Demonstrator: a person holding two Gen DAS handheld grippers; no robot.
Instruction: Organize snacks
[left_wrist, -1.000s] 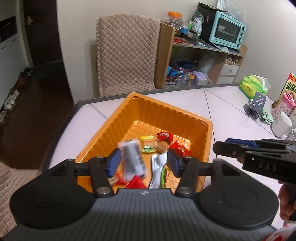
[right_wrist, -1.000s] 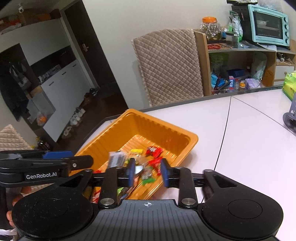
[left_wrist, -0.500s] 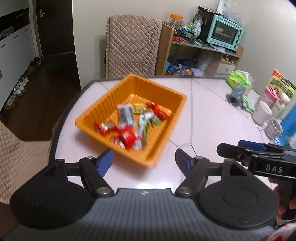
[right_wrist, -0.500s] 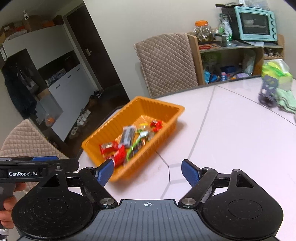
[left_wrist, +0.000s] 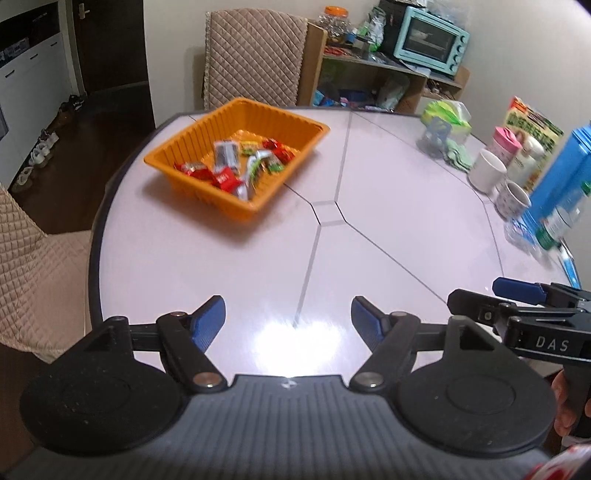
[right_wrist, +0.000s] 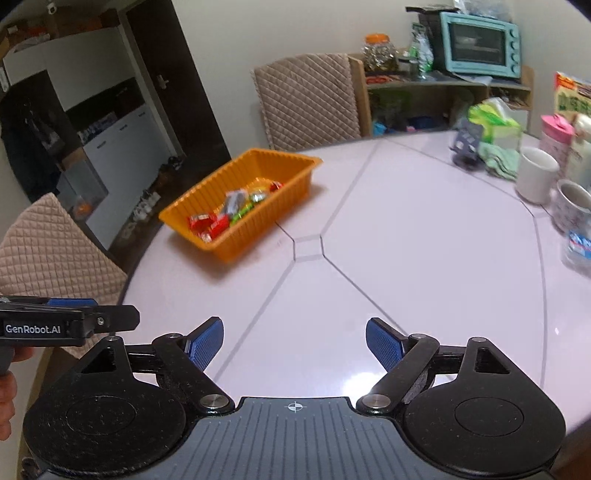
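An orange tray (left_wrist: 173, 147) stands at the far left of the white table and shows in the right wrist view too (right_wrist: 243, 232). It holds several wrapped snacks (left_wrist: 236, 164), red, silver and green (right_wrist: 225, 214). My left gripper (left_wrist: 288, 319) is open and empty, low over the near table edge, well back from the tray. My right gripper (right_wrist: 294, 343) is open and empty, also near the front edge. The right gripper shows at the right of the left wrist view (left_wrist: 517, 299), and the left gripper at the left of the right wrist view (right_wrist: 70, 321).
At the table's right side stand white mugs (left_wrist: 489, 171), a pink cup (right_wrist: 556, 138), a blue box (left_wrist: 565, 173), bottles (left_wrist: 561, 218) and a green tissue pack (right_wrist: 495, 120). Quilted chairs (left_wrist: 255, 55) stand behind and left (right_wrist: 48, 251). A shelf carries a teal oven (right_wrist: 480, 42).
Both grippers have pulled back from over the tray to the near table edge. Both jaws have opened wide. The silver snack seen between the left fingers now lies in the tray.
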